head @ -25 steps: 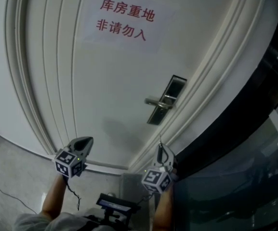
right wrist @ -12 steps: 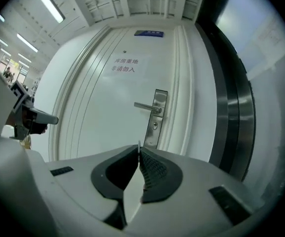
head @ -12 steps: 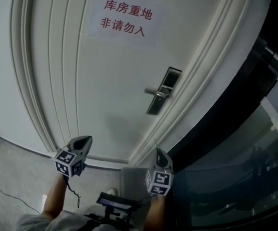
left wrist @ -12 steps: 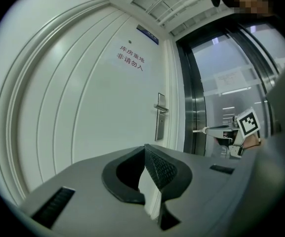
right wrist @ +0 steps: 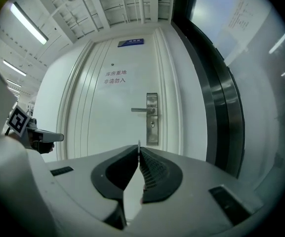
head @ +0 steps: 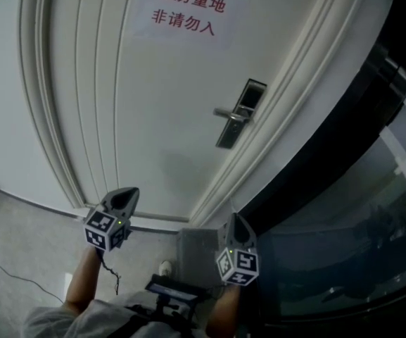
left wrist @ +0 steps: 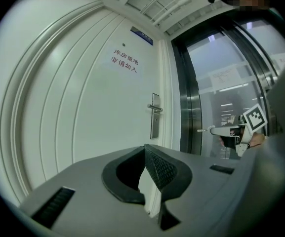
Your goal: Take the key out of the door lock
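The white door [head: 153, 118] filled the upper left of the head view, with its steel lock plate [head: 241, 111] and lever right of centre and a paper notice [head: 188, 9] at the top. Both tongs sat low in the frame, well apart from the lock. The right gripper [head: 234, 218] pinched a thin metal sliver, seemingly the key [right wrist: 139, 144], which poked out edge-on at its tips. The left gripper [head: 128, 193] was pressed together on nothing.

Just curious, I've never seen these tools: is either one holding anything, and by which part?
The right gripper pinches a thin blade, likely the key, at its jaw tips; the gripped part is hidden. The left gripper holds nothing.
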